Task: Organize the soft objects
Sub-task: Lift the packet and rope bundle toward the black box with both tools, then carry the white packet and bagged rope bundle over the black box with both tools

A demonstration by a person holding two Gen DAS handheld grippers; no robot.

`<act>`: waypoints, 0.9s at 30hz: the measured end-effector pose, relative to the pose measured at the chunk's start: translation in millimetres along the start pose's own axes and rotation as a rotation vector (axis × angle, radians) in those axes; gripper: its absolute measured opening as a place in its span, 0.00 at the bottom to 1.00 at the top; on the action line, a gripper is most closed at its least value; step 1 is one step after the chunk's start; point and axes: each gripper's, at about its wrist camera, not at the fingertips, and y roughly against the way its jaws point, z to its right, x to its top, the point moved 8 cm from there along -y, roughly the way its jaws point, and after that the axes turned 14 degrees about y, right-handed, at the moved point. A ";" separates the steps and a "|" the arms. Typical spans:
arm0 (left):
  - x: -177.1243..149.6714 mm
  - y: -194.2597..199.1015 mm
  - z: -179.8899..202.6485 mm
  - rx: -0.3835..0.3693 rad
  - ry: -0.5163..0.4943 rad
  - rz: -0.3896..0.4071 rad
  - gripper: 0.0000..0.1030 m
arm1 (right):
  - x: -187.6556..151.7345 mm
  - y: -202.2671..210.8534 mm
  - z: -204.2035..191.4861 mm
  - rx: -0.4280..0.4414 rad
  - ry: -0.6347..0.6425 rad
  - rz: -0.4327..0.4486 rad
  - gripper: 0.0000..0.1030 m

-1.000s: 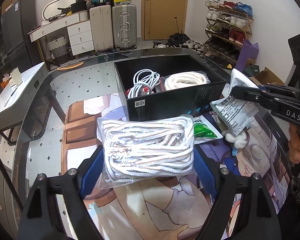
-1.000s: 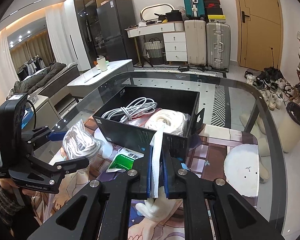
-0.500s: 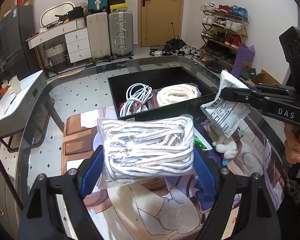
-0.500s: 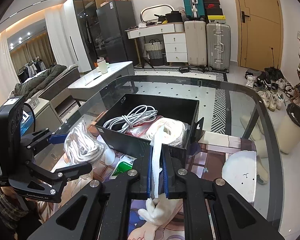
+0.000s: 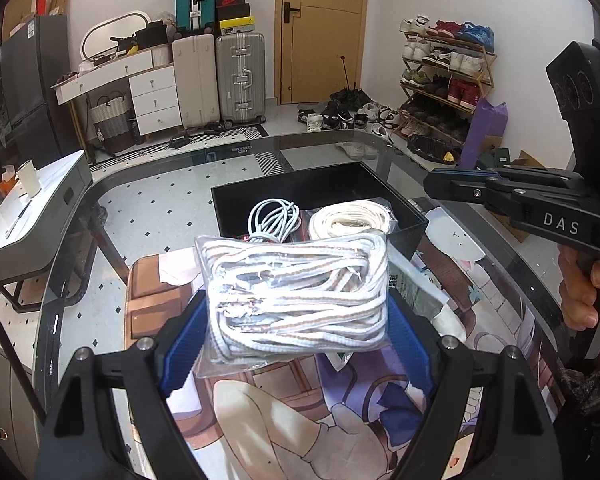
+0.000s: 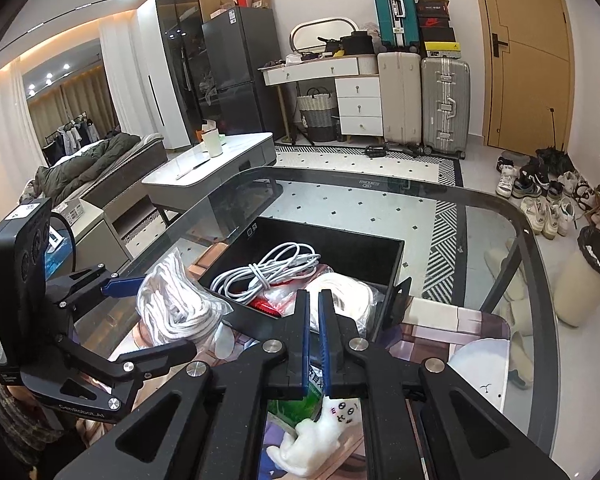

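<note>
My left gripper (image 5: 296, 316) is shut on a clear bag of white striped rope (image 5: 296, 300), held above the table just short of the black box (image 5: 414, 232); the bag also shows in the right wrist view (image 6: 176, 304). The box holds a white cable coil (image 6: 272, 272), a red packet and a cream rope coil (image 5: 350, 218). My right gripper (image 6: 314, 312) hovers over the box's near edge with its jaws nearly together and nothing between them. A grey pouch (image 5: 416, 292) lies on the table below, partly hidden by the bag.
A green packet (image 6: 296, 400) and a small white plush toy (image 6: 320, 432) lie on the printed mat under my right gripper. The glass table's curved rim (image 6: 516, 216) runs behind the box. A white round pad (image 6: 484, 376) lies to the right.
My right gripper has let go of the grey pouch, which now lies on the table. Both grippers have risen and moved toward the box. The left still holds the rope bag.
</note>
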 end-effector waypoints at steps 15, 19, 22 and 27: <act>-2.6 -5.2 -2.3 0.007 0.005 -0.015 0.81 | -22.9 -6.5 -21.2 0.044 0.018 -0.067 0.45; 0.8 -3.5 -2.4 0.009 0.014 -0.009 0.81 | -31.8 -15.0 -27.9 0.036 0.038 -0.113 0.45; 2.4 -0.9 -2.2 0.008 0.013 -0.002 0.81 | -40.5 -24.5 -31.5 0.031 0.052 -0.150 0.45; 4.5 1.3 -2.7 0.009 0.013 0.002 0.81 | -50.7 -39.0 -31.5 0.019 0.060 -0.187 0.40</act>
